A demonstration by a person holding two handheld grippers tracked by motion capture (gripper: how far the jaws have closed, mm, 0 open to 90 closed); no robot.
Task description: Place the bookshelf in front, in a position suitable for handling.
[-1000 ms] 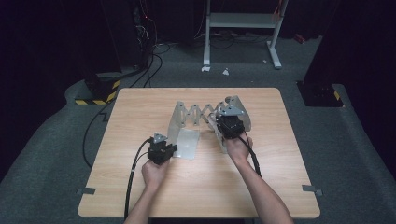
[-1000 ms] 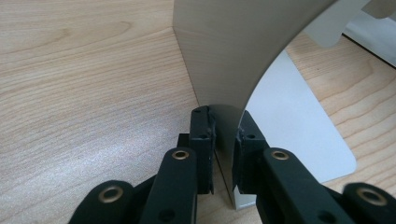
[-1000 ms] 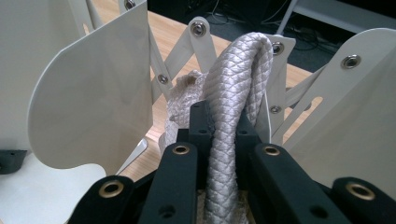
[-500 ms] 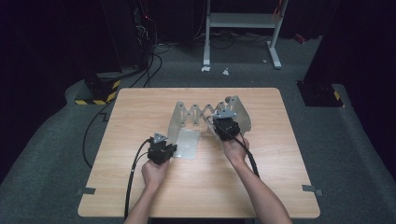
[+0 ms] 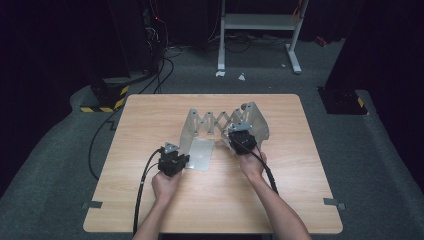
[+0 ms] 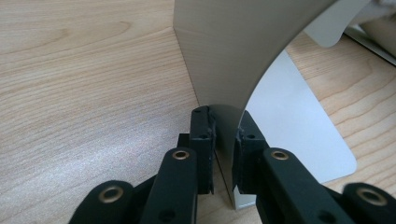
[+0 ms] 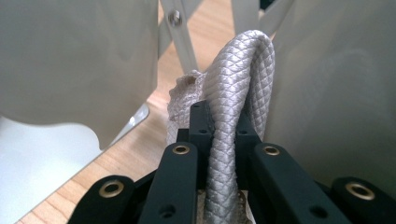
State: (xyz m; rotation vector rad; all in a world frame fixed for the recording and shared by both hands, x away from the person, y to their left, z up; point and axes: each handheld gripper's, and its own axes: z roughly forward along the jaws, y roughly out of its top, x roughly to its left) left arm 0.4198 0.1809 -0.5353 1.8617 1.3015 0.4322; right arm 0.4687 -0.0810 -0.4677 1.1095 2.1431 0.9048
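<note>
In the high view, an expanding rack [image 5: 220, 127] is standing on the wooden surface [image 5: 150, 115], the left gripper [image 5: 173, 161] at its near left plate and the right gripper [image 5: 242, 140] at its right plate. In the left gripper view, the gripper is clenching the upright plate [image 6: 224, 56]. In the right gripper view, the gripper is grasping a silvery braided rope [image 7: 238, 102] between the plates.

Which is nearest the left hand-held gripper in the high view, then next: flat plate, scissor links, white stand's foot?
1. Flat plate: right beside the left hand-held gripper.
2. Scissor links: mid-table, beyond the plate.
3. White stand's foot: on the floor past the table's far edge.
</note>
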